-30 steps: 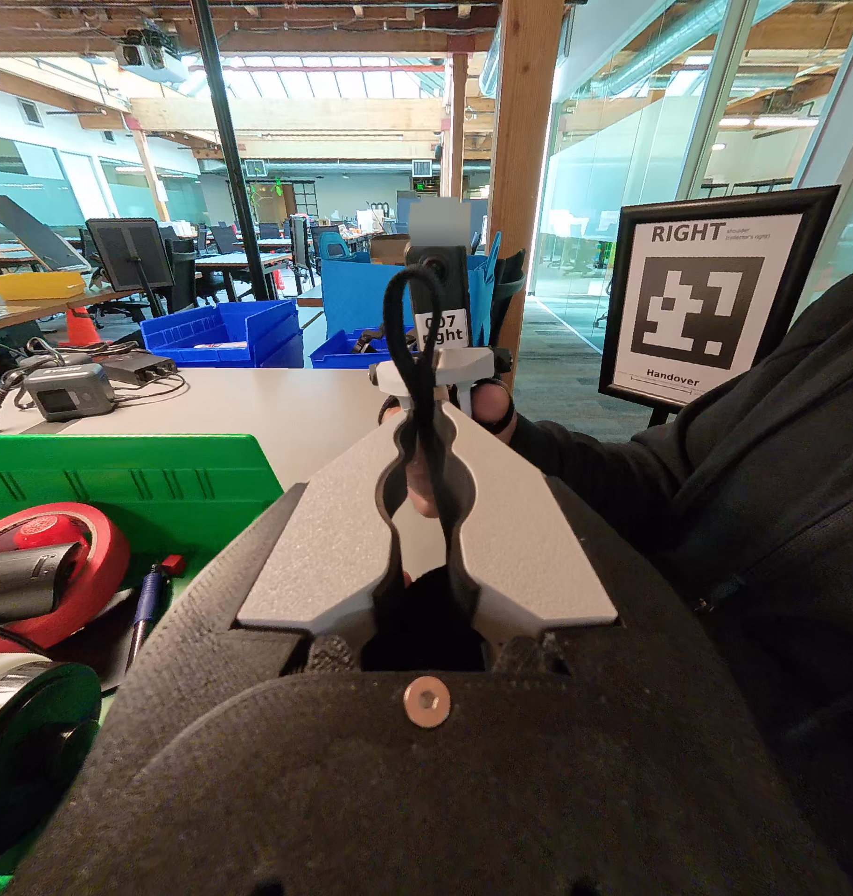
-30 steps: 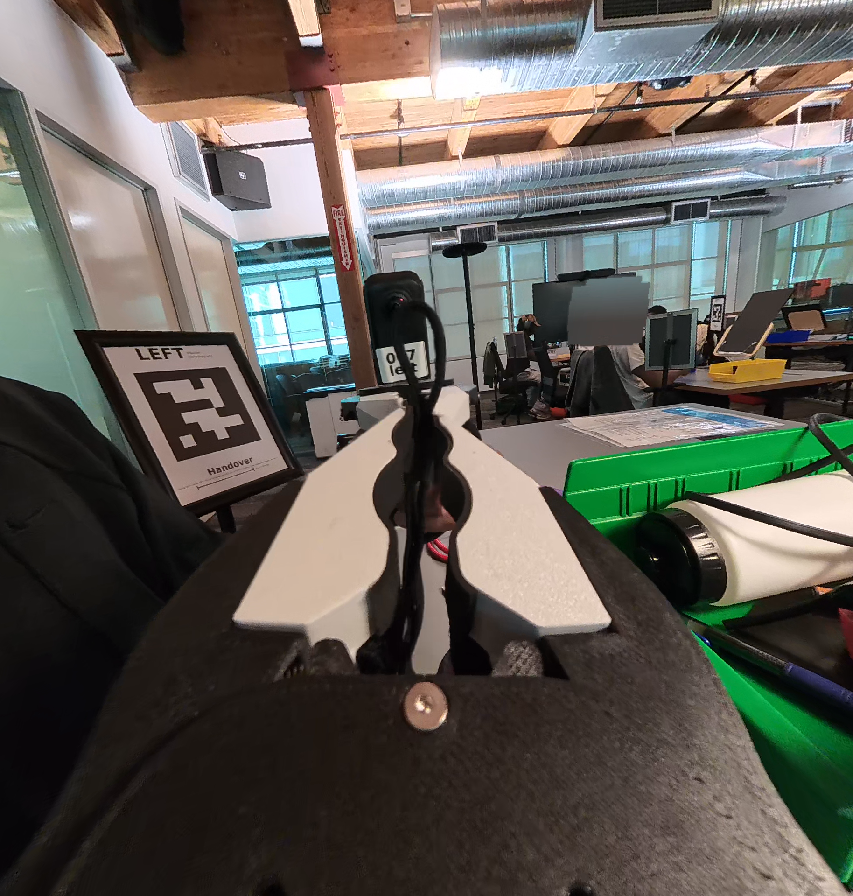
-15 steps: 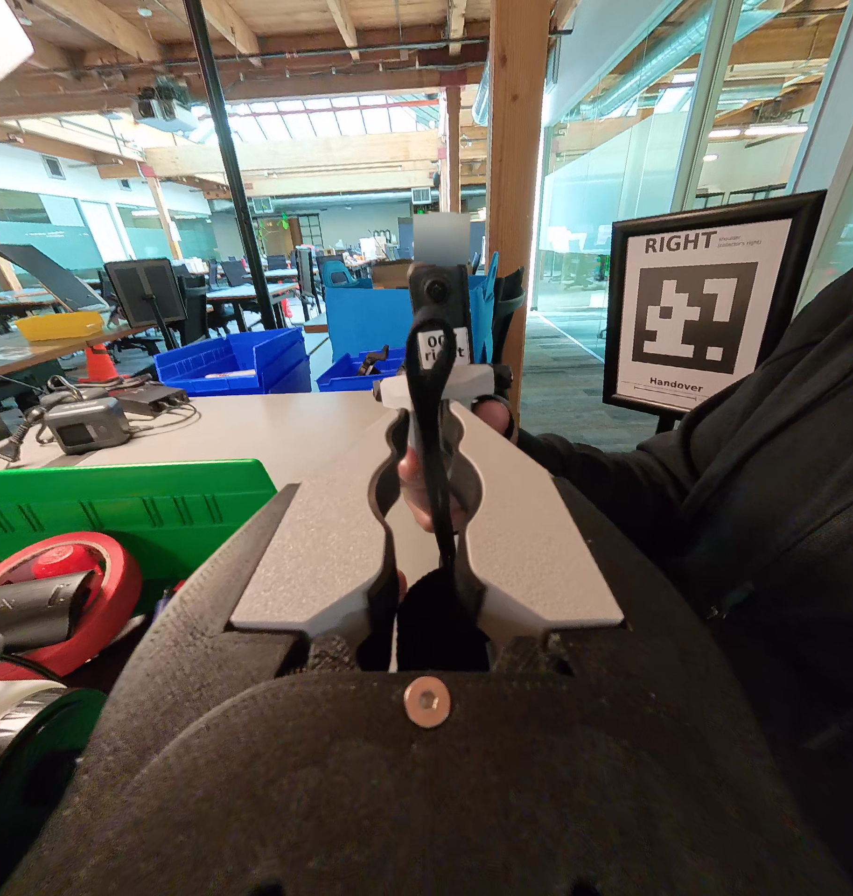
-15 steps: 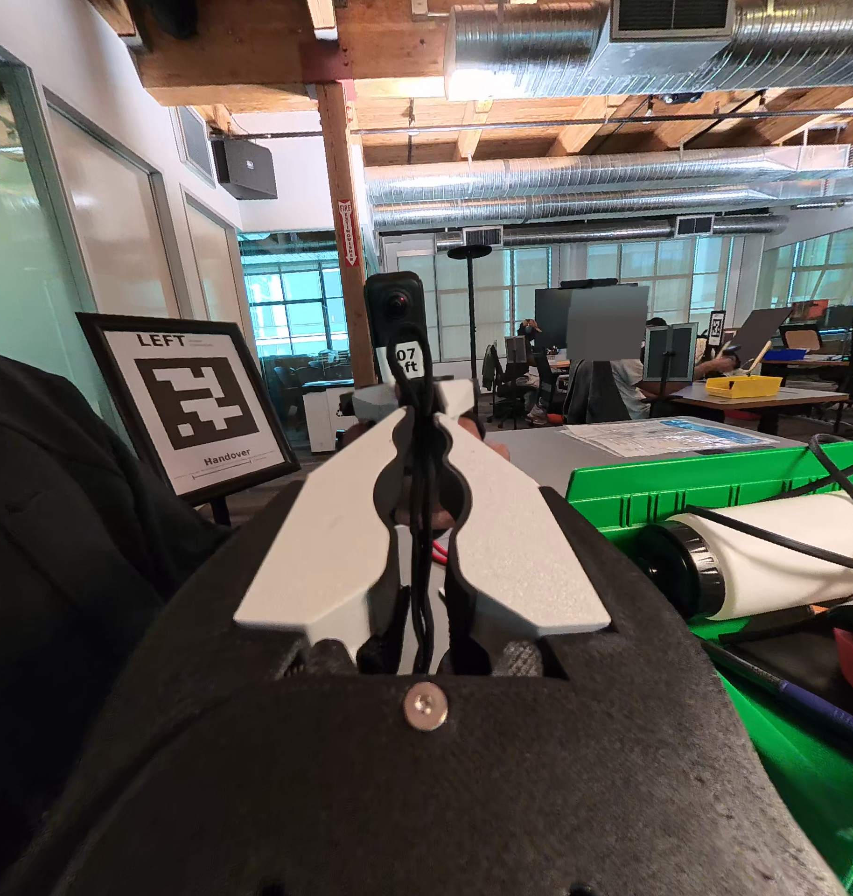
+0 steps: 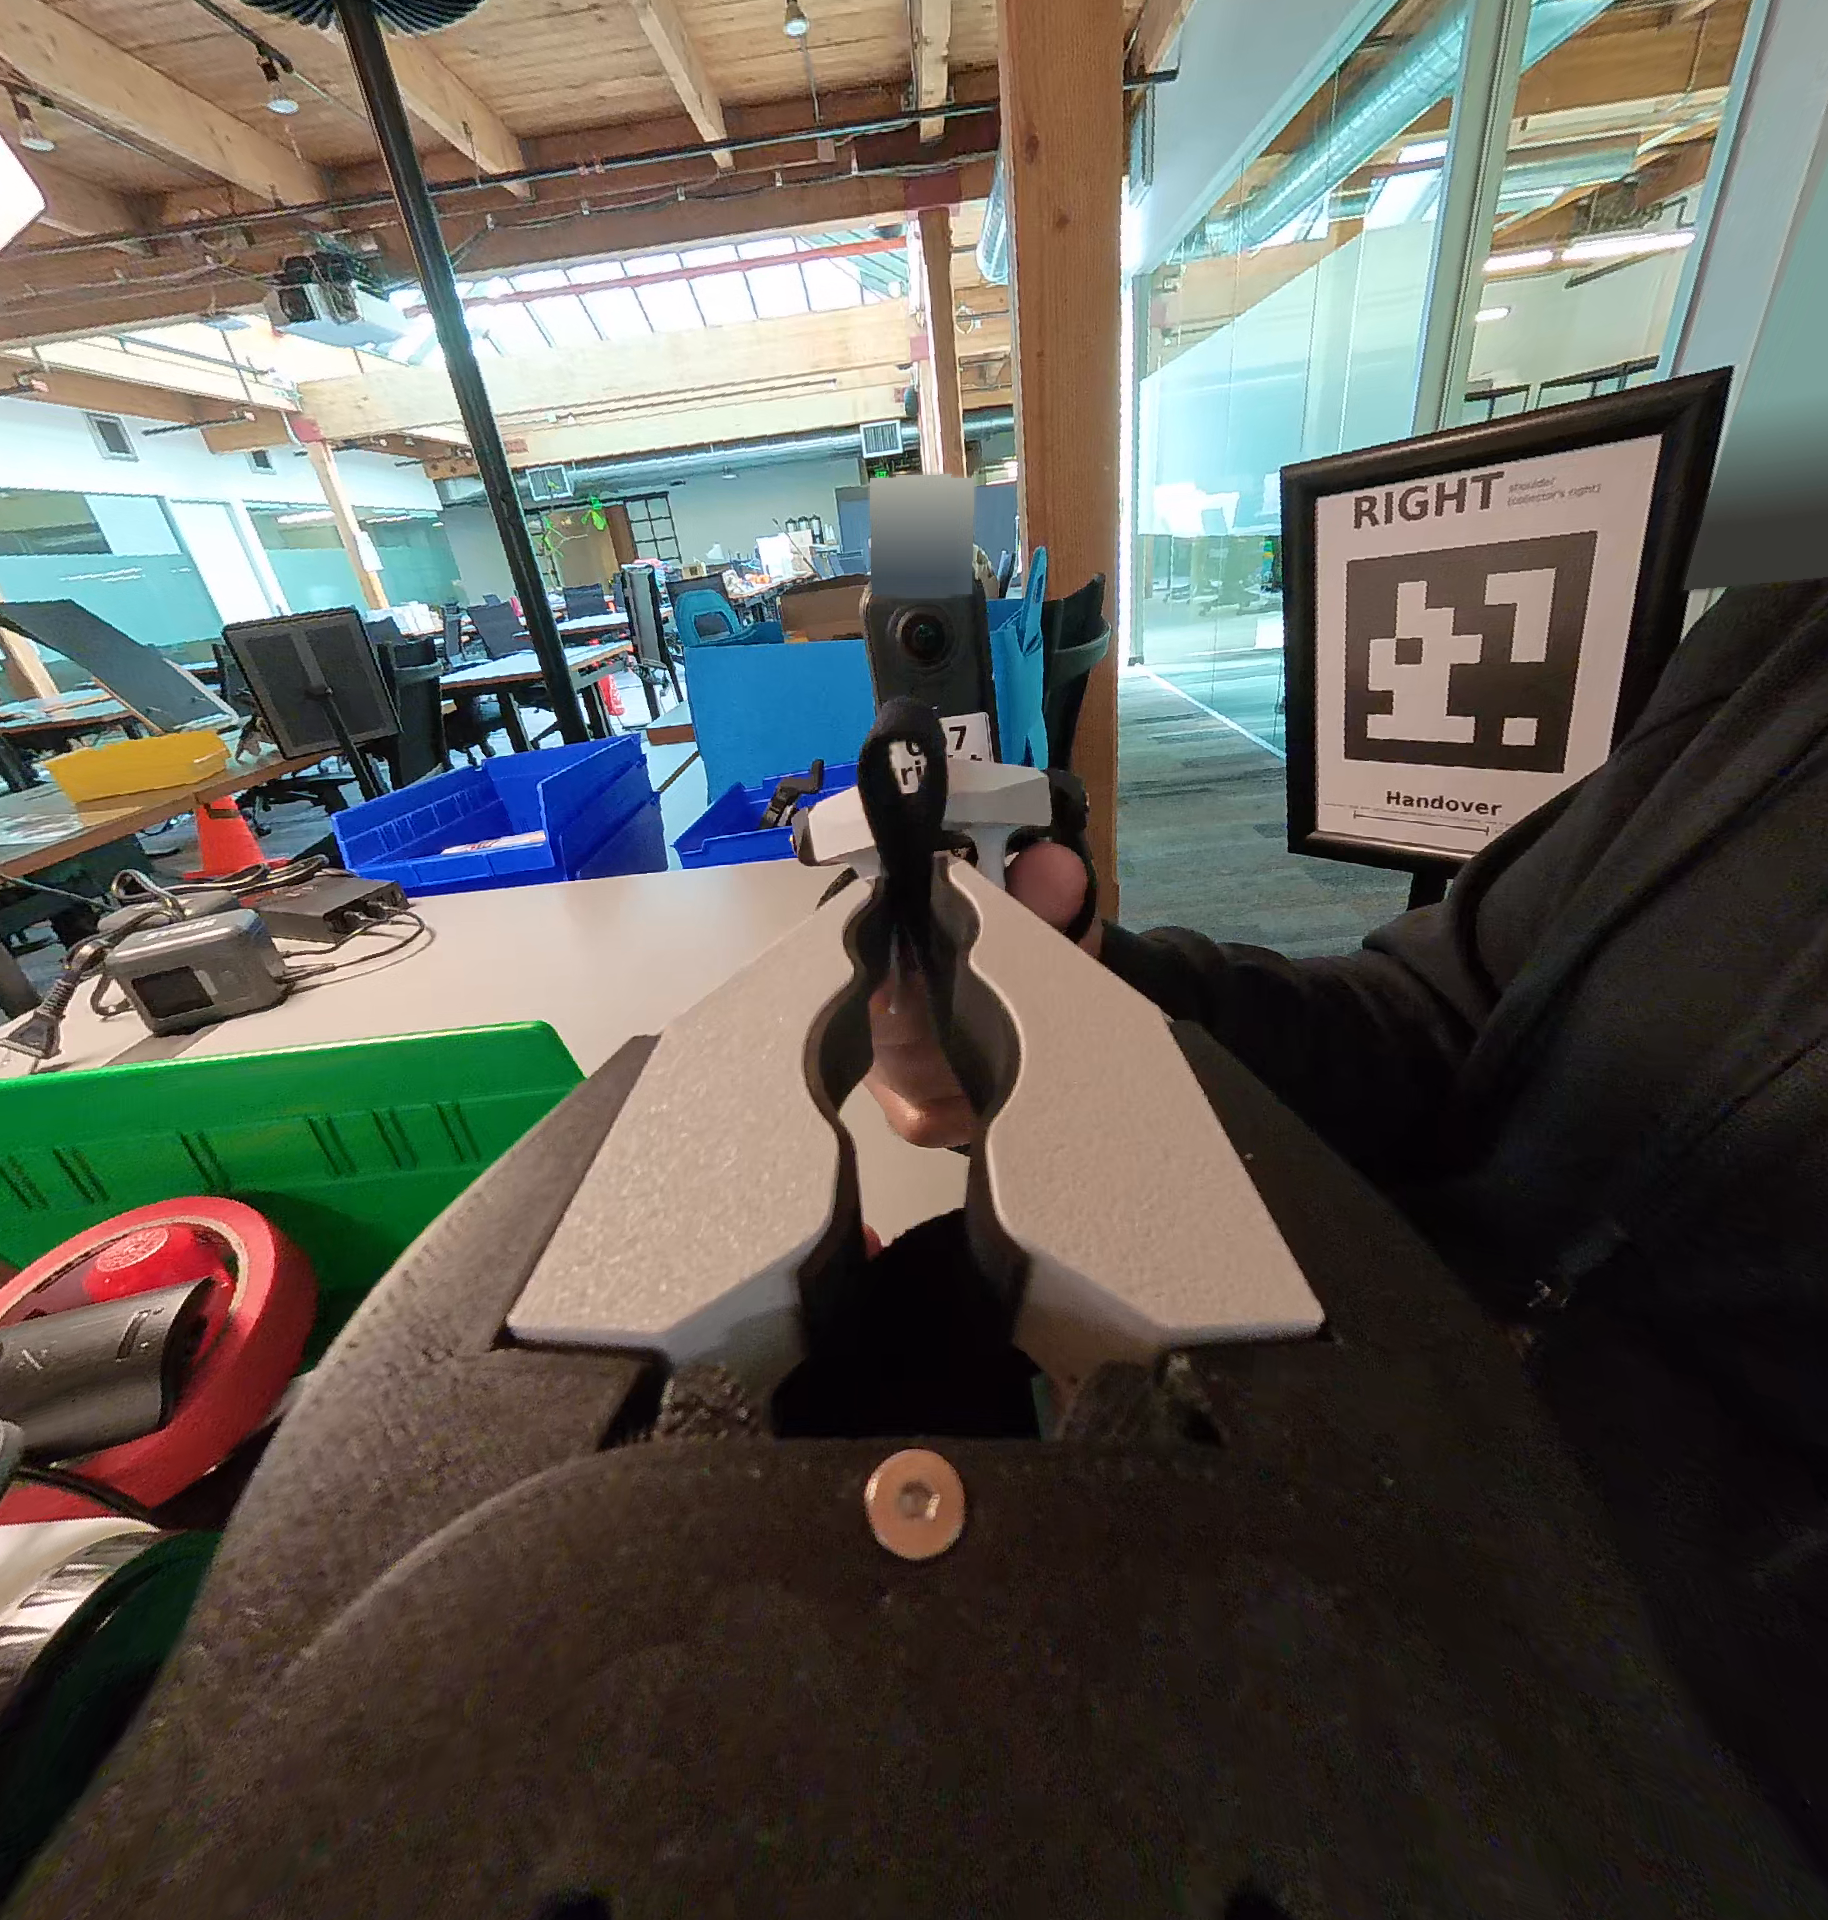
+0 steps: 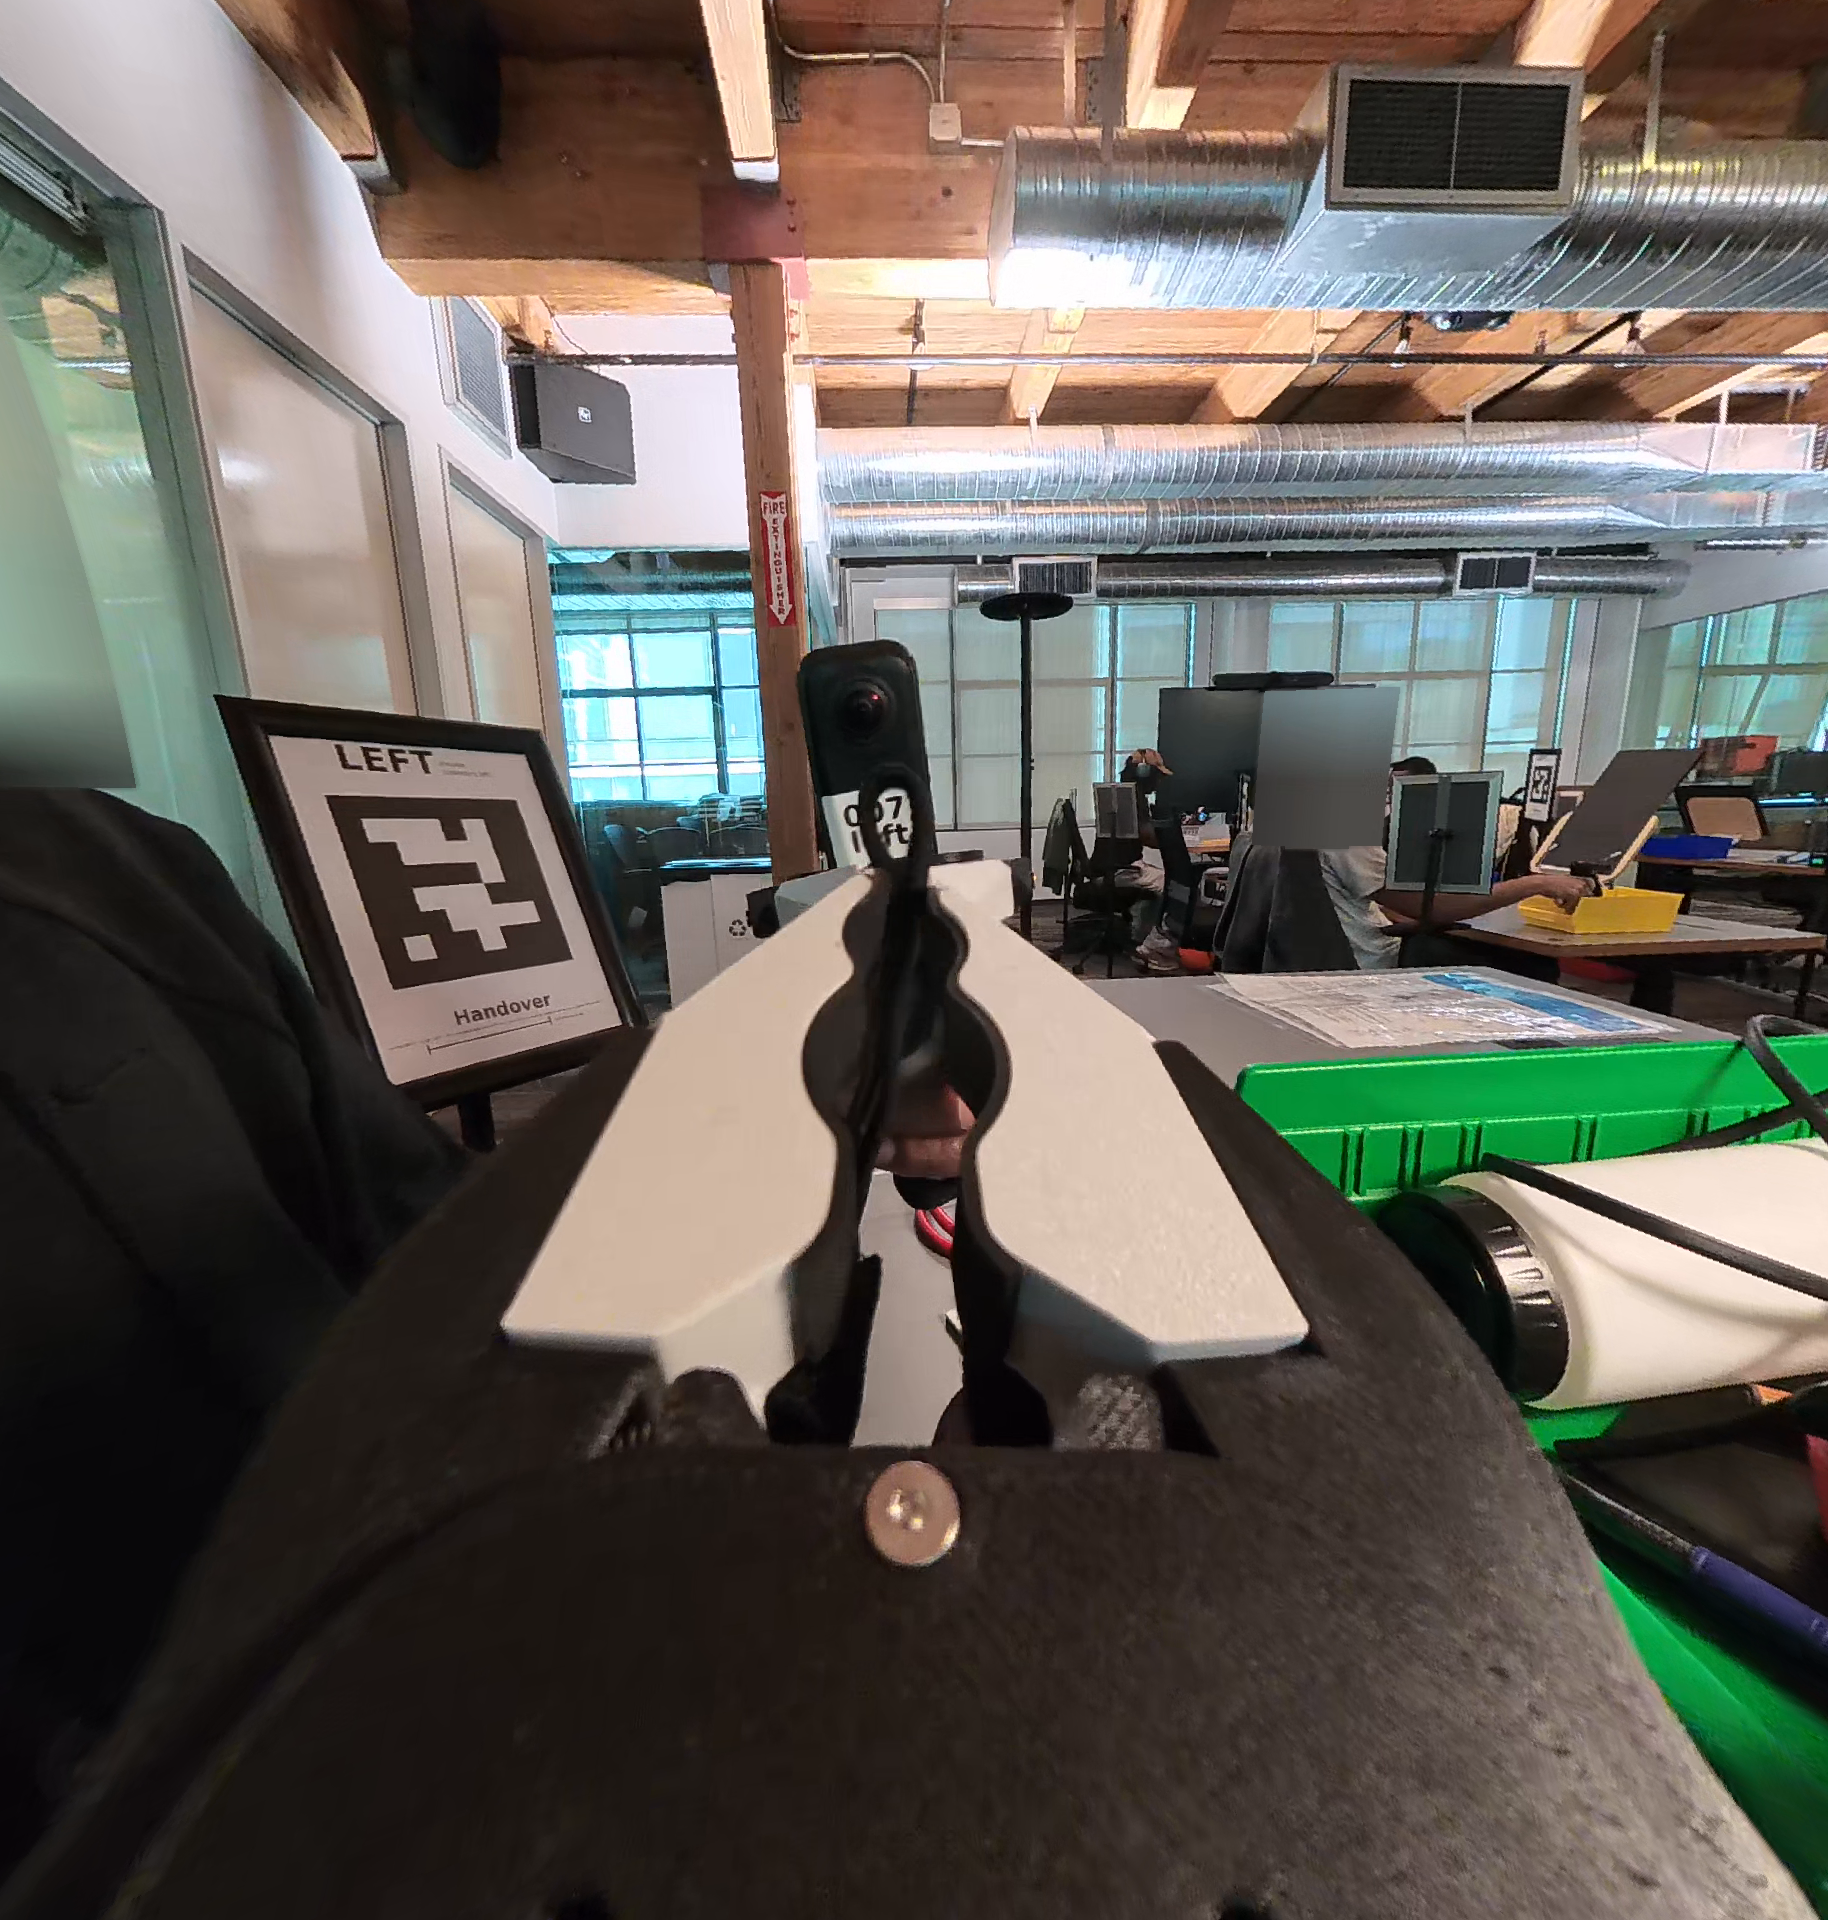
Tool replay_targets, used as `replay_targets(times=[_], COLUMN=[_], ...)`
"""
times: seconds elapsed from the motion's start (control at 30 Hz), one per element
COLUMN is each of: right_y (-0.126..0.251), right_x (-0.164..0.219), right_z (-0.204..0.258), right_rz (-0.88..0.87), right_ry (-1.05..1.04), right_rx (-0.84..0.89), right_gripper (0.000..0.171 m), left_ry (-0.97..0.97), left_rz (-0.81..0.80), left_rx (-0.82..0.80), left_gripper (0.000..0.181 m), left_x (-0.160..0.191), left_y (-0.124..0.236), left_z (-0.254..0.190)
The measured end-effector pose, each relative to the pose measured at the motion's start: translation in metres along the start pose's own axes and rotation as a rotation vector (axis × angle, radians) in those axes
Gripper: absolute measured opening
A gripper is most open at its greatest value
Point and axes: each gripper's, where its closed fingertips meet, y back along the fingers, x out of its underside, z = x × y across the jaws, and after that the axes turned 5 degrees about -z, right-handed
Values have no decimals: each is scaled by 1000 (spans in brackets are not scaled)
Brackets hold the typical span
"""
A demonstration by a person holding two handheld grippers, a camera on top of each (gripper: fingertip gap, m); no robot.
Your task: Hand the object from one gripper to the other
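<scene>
A thin black cord [image 5: 902,831] stands upright as a small loop between the two grippers, which face each other tip to tip above the table. My left gripper [image 5: 908,888] is shut on the cord, which runs down inside its jaws. My right gripper [image 6: 902,883] is also shut on the cord [image 6: 894,935], with the loop poking out above its tips. In the left wrist view the right gripper [image 5: 925,821] shows just beyond the loop, held by a hand. The left gripper's camera [image 6: 863,727] rises behind the loop in the right wrist view.
A green bin [image 5: 266,1122] with a red tape roll [image 5: 214,1278] and a white cylinder [image 6: 1668,1278] sits close beside the grippers on the grey table [image 5: 577,956]. Framed marker signs [image 5: 1471,644] [image 6: 442,883], a wooden post [image 5: 1055,416] and the person's dark sleeve [image 5: 1512,1039] flank them. Less than 4 cm separates the two grippers' tips.
The loop above the fingertips has become shorter. In the right wrist view the cord no longer reaches down to the jaw base. Both grippers stay tip to tip.
</scene>
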Motion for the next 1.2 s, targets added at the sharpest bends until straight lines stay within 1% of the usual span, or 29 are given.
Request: replay_targets(times=[0.13,0.23,0.27,0.33,0.37,0.43,0.47,0.6,0.67,0.77,0.8,0.87,0.93,1.0,1.07,1.13,1.17,1.2], right_y=[0,-1,-1,-2,-2,-2,-2,-3,-4,-4,-4,-4,-4,-3,-3,-2,-2,-2], right_x=[-3,-6,-5,-3,-2,-3,-2,0,3,4,3,1,-3,-6,-9,-10,-11,-11], right_z=[3,7,7,5,6,6,6,8,8,9,8,8,10,13,16,16,15,16], right_rz=[-16,-31,-29,-15,-14,-14,-11,0,17,21,18,7,-15,-35,-52,-61,-63,-63], right_ry=[13,14,21,33,40,58,64,69,82,87,85,80,75,75,88,114,125,131], right_rx=[-12,-27,-24,-9,-14,-14,-10,-21,-22,-21,-18,-16,-26,-42,-47,-41,-36,-37], right_gripper=[10,26,27,24,13,9,8,7,7,8,9,16,28,32,32,18,14,14], left_ry=[-24,-33,-34,-39,-41,-45,-45,-52,-54,-73,-82,-103,-111,-116,-120,-124,-125,-125], left_rz=[-15,-25,-15,1,5,4,4,-51,-80,-89,-90,-94,-103,-96,-78,-61,-63,-67], left_rx=[-4,-12,-10,-2,5,9,10,-20,-13,-1,-7,-8,1,3,3,6,14,16], left_gripper=[7,7,6,6,7,7,8,21,21,13,11,8,7,7,7,8,10,12], left_x=[-3,-5,-4,0,0,0,0,-10,-15,-17,-17,-18,-20,-19,-16,-13,-13,-13], left_y=[-1,-2,-2,-3,-4,-4,-4,-2,0,0,0,0,0,-1,-2,-4,-4,-4], left_z=[0,0,0,-2,-3,-4,-5,-1,-2,-5,-4,-5,-7,-7,-7,-8,-10,-11])
